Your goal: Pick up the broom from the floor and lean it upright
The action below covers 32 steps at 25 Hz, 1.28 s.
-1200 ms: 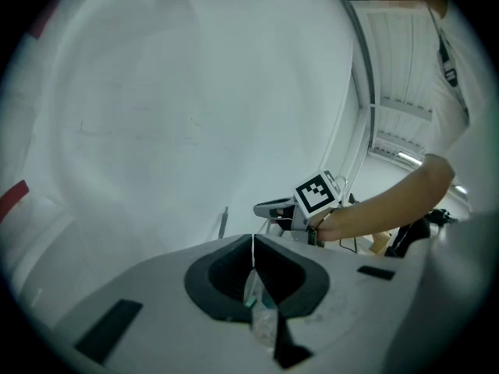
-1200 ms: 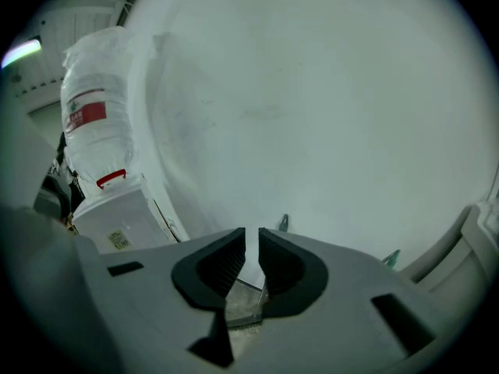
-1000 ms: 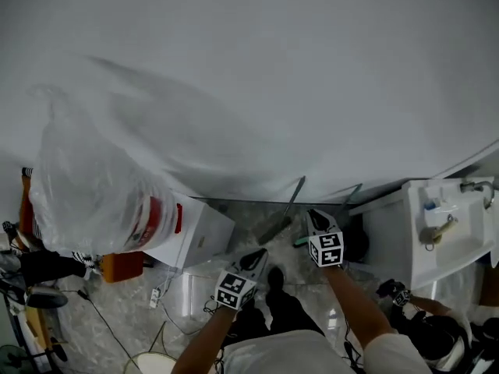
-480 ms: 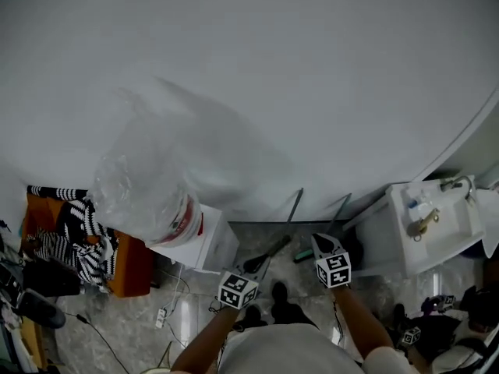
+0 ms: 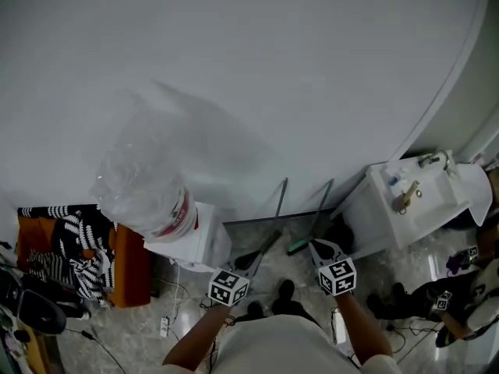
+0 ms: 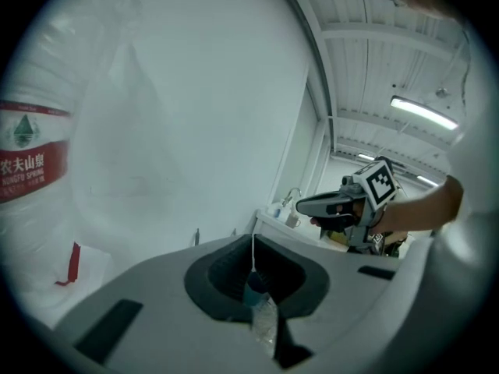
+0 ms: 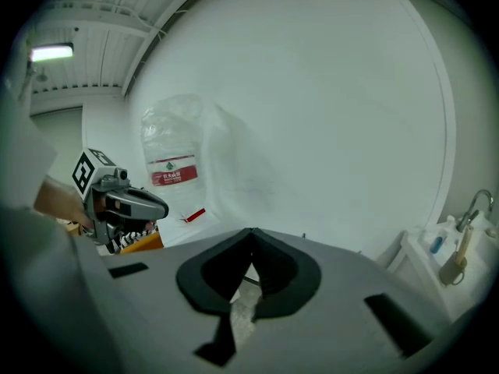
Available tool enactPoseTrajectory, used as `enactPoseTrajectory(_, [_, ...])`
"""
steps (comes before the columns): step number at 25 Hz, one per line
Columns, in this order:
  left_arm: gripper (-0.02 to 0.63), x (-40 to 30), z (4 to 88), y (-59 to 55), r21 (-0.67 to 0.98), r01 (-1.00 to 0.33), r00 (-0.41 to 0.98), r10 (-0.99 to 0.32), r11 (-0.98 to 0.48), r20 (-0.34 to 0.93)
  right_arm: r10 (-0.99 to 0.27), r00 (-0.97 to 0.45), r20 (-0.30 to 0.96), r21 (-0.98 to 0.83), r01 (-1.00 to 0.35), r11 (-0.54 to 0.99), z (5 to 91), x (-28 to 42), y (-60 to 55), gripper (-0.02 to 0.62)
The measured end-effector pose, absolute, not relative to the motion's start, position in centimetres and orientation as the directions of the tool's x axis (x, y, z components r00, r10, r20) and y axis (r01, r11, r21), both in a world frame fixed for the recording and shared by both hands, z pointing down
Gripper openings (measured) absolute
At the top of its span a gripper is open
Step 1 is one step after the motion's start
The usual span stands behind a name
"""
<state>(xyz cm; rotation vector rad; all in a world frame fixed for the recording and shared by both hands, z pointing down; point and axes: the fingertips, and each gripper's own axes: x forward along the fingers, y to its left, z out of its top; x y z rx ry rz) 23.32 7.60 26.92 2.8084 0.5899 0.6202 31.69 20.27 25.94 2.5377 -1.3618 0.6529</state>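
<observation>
The broom stands on its green head, and its thin handle leans up the white wall. A second stick with a dark lower end leans just left of it. My right gripper hangs shut and empty just right of the green head. My left gripper is near the dark stick's foot, jaws together. In the left gripper view the left gripper shows a teal patch through its slit, with the right gripper ahead. The right gripper is shut, with only marbled floor in its slit.
A water jug in a clear bag sits on a white box at the left. Further left is an orange crate with striped cloth. A white sink unit stands right. Cables lie on the floor.
Both grippers have risen and drawn back from the wall. The right gripper has come away from the broom's handle. Both sticks stay leaning on the wall.
</observation>
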Motion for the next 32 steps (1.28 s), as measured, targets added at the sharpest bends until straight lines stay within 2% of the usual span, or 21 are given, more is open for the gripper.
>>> enactPoseTrajectory(9, [0.011,21.6,23.6,11.0,0.256,0.36,0.847,0.429,-0.897,0.315,-0.75,0.522,0.407,-0.043,-0.809,-0.586,22.5,28.6,26.1,-0.002])
enactPoseTrajectory(19, [0.01,21.9,20.7,13.6,0.235,0.321,0.879,0.381,-0.917,0.287,-0.775,0.531,0.344,-0.039,-0.816,-0.576,19.5,29.6,31.0,-0.003])
enactPoseTrajectory(27, [0.01,22.6,20.2,15.4,0.24,0.3,0.893,0.36,-0.923,0.27,-0.794,0.514,0.324,-0.054,-0.828,-0.558,18.8,30.6,32.0,-0.003])
enactPoseTrajectory(32, [0.01,20.1,21.3,15.3,0.227,0.297,0.9,0.351,-0.928,0.26,-0.805,0.51,0.304,-0.042,-0.837,-0.546,19.5,28.2,31.6,-0.003])
